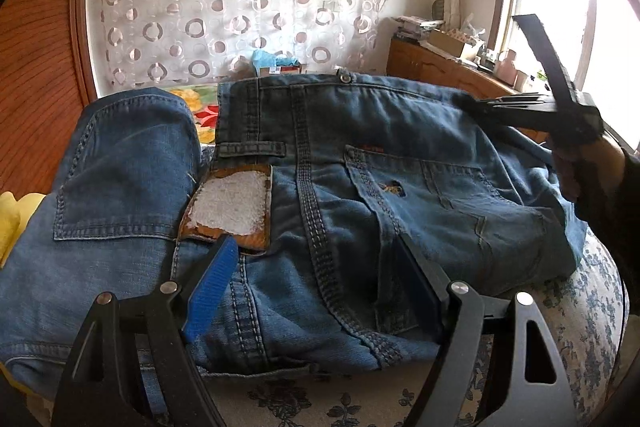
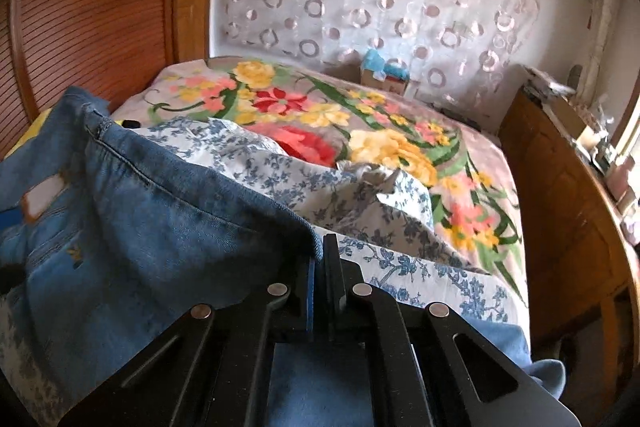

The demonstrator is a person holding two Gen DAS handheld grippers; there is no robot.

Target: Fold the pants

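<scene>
My left gripper [image 1: 316, 283] hovers with jaws spread over the jeans [image 1: 320, 155] on the bed; their worn waistband patch [image 1: 230, 205] at eleven o'clock carries no readable writing. My right gripper [image 2: 320, 267] pinches the denim's edge at twelve o'clock.

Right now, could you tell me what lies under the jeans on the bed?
A white sheet with blue flowers shows beneath the jeans at their near and right edges. A yellow cloth peeks out at left. Whatever lies under their middle is covered.

Right hand-held gripper [image 2: 322, 267] pinches the jeans' [image 2: 152, 227] edge.
</scene>
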